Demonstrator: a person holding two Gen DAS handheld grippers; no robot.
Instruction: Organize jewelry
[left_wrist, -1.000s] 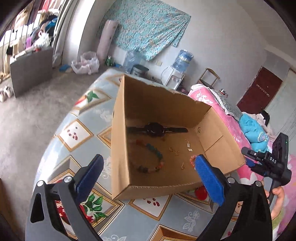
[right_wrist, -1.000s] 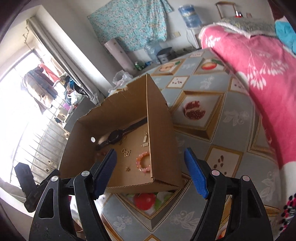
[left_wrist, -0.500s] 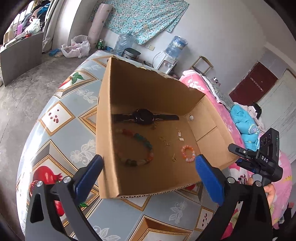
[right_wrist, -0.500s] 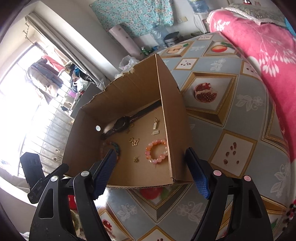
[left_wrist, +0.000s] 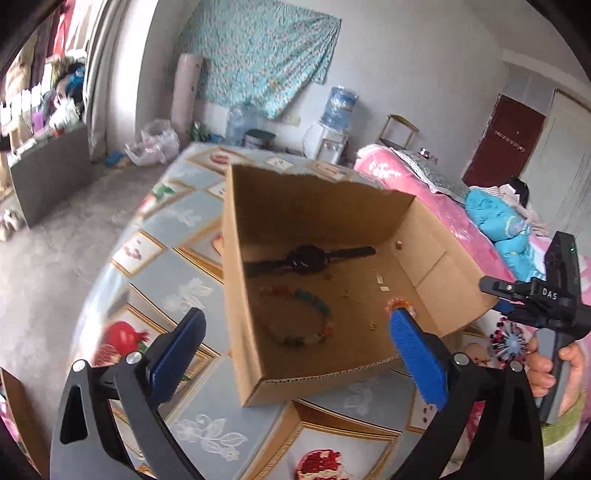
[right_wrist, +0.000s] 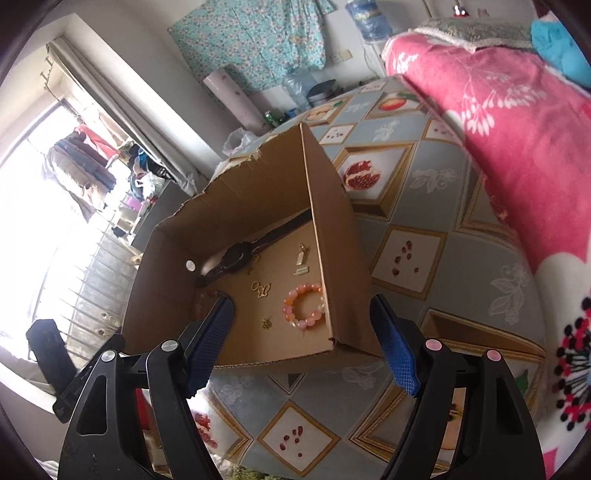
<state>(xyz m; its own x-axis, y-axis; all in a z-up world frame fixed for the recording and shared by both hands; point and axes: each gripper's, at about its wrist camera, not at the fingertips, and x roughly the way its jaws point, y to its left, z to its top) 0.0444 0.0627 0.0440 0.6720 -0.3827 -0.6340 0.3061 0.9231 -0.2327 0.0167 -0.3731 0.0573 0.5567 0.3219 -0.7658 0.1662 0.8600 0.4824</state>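
Note:
An open cardboard box (left_wrist: 236, 295) (right_wrist: 334, 236) stands on a fruit-patterned tablecloth (left_wrist: 173, 258) (right_wrist: 436, 206). Inside lie a black watch (left_wrist: 308, 254) (right_wrist: 240, 256), a multicoloured bead bracelet (left_wrist: 314, 325), a pink bead bracelet (right_wrist: 303, 306) (left_wrist: 397, 303) and small gold charms (right_wrist: 263, 290). My left gripper (left_wrist: 295, 345) hangs open above the box's near edge, nothing between its blue pads. My right gripper (right_wrist: 304, 334) is open too, astride the box's right wall near the front corner. The right gripper's body (left_wrist: 546, 299), held in a hand, shows at the left wrist view's right edge.
A pink floral blanket (right_wrist: 517, 122) lies along the table's right side. Beyond the table are a water dispenser (left_wrist: 332, 125), plastic bags (left_wrist: 151, 144), a grey cabinet (left_wrist: 48, 173) and a bright window (right_wrist: 48, 240). Grey floor (left_wrist: 48, 266) lies left of the table.
Both grippers have shifted toward the box, which now looks larger and nearer. The left gripper has rolled slightly. Both stay open and the box's contents have not moved.

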